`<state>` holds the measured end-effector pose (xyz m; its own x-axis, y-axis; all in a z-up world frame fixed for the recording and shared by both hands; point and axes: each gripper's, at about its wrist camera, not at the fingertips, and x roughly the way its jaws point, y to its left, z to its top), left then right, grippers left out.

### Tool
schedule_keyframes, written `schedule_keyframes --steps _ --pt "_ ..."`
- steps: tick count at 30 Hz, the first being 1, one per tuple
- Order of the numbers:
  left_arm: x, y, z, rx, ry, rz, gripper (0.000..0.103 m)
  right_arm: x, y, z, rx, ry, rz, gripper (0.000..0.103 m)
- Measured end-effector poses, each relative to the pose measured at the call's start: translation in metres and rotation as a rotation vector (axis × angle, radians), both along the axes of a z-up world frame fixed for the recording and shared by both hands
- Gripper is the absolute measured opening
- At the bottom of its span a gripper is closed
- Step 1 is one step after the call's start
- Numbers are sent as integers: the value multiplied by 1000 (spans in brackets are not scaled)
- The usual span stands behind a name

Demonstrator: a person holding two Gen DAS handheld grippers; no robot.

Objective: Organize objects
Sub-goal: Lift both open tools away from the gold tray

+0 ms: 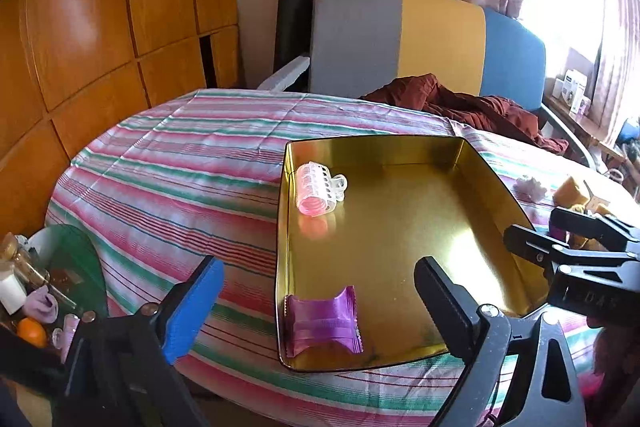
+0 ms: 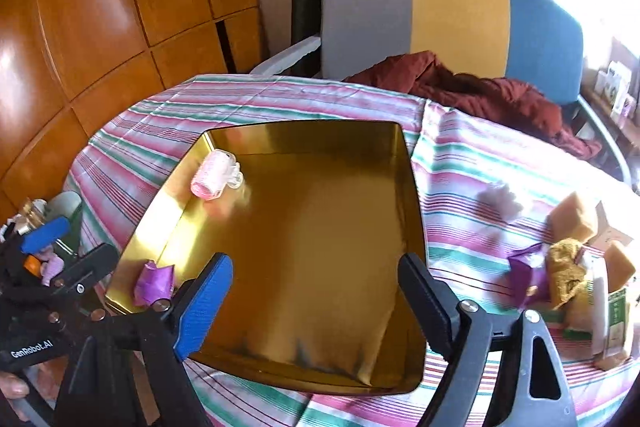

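Observation:
A gold tin tray [image 1: 376,141] lies on the striped tablecloth. Inside it, a pink hair roller [image 1: 318,189] rests at the far left corner and a purple packet [image 1: 324,321] at the near left corner. My left gripper [image 1: 320,267] hangs open over the tray's near left part, above the packet, with nothing between its fingers. My right gripper [image 2: 316,263] is open and empty over the tray's [image 2: 304,125] near middle. In the right wrist view the roller [image 2: 212,179] and packet [image 2: 154,283] lie left of it. Right of the tray sit sponges [image 2: 576,217], purple wrappers [image 2: 524,275] and a fluffy puff [image 2: 500,201].
A chair with a grey, yellow and blue back [image 1: 400,39] stands behind the table, with dark red cloth [image 1: 460,103] on it. Wooden cupboard doors [image 1: 100,27] fill the left. Below the table's left edge are a green lid [image 1: 76,255], jars and an orange [image 1: 32,331].

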<state>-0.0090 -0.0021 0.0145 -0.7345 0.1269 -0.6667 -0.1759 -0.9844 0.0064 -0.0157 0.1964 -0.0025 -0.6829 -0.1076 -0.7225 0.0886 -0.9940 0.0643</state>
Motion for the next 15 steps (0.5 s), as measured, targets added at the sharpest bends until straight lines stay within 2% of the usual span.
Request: schedule_keyframes --steps 15 --pt "10 6 1 -4 25 -14 97 19 6 8 76 72 -62 89"
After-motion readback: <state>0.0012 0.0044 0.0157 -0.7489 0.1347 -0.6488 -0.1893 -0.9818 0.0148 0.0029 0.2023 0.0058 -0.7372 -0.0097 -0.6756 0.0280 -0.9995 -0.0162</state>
